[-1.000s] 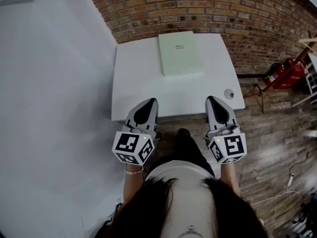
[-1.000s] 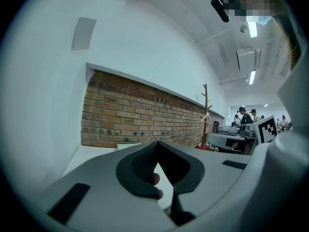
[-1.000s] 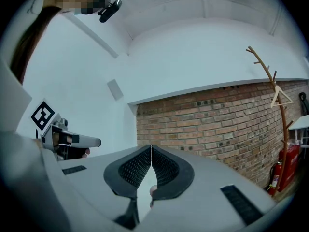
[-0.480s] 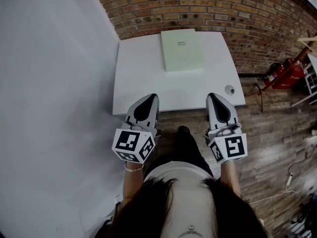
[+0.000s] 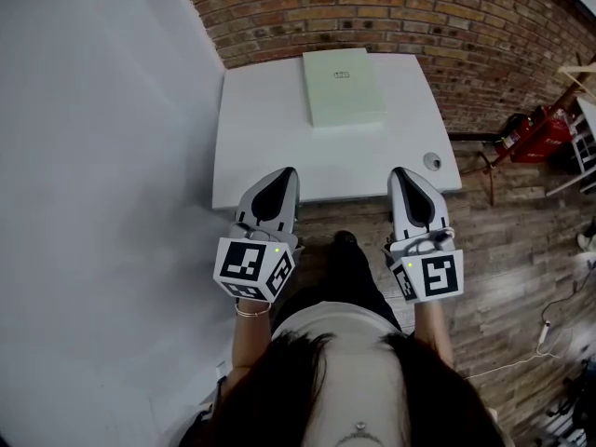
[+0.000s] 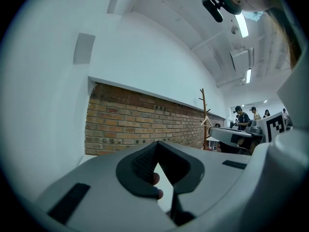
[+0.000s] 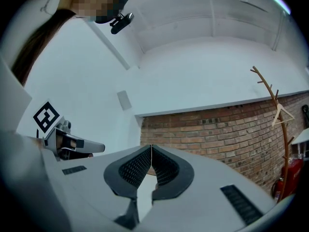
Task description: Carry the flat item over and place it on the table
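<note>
A pale green flat item (image 5: 343, 87) lies on the far half of the white table (image 5: 270, 147), close to the brick wall. My left gripper (image 5: 286, 172) hovers at the table's front edge on the left, jaws pressed together with nothing between them. My right gripper (image 5: 401, 171) hovers level with it on the right, also shut and empty. Both are well short of the flat item. In the left gripper view the left gripper (image 6: 157, 146) has its dark pads meeting at the tip. The right gripper view shows the same on the right gripper (image 7: 151, 149).
A white wall (image 5: 93, 110) runs along the table's left side and a brick wall (image 5: 391, 12) behind it. A round grommet (image 5: 432, 161) sits in the table's front right corner. A red extinguisher (image 5: 531, 136) lies on the wooden floor at right. A coat stand (image 7: 276, 111) is nearby.
Both grippers have edged a little forward toward the table's front edge. The flat item has stayed where it lies.
</note>
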A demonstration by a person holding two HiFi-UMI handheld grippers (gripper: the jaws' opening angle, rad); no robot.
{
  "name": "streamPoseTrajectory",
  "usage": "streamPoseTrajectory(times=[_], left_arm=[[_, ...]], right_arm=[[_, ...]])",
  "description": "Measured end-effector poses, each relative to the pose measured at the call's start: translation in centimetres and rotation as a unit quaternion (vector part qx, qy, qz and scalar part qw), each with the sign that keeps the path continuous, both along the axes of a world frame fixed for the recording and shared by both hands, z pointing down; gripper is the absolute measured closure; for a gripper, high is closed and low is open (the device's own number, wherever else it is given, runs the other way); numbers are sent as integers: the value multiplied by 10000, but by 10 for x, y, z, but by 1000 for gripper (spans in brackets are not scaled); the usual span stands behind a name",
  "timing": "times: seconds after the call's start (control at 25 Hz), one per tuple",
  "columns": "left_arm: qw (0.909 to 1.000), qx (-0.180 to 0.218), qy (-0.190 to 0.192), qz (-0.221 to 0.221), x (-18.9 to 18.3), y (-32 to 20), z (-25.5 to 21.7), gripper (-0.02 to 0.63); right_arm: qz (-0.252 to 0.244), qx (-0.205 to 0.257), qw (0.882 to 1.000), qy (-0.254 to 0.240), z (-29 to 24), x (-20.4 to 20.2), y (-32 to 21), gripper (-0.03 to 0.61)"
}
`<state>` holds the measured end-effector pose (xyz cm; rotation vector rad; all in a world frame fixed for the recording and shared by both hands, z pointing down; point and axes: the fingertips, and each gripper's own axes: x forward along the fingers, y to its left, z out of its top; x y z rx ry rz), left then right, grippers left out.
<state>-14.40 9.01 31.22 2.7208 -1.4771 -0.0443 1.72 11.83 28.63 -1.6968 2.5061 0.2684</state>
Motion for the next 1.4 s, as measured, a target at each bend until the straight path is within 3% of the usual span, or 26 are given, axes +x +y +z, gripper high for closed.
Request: streamPoseTrajectory(times=[0.76, 1.4], left_arm=[[9970, 757, 51, -138, -1, 10, -19, 604], [9962, 864, -50, -77, 10, 8, -16, 603]], right_arm=[[294, 164, 9994, 20, -5, 4, 12, 537], [399, 143, 9991, 10, -3, 13, 13, 537]])
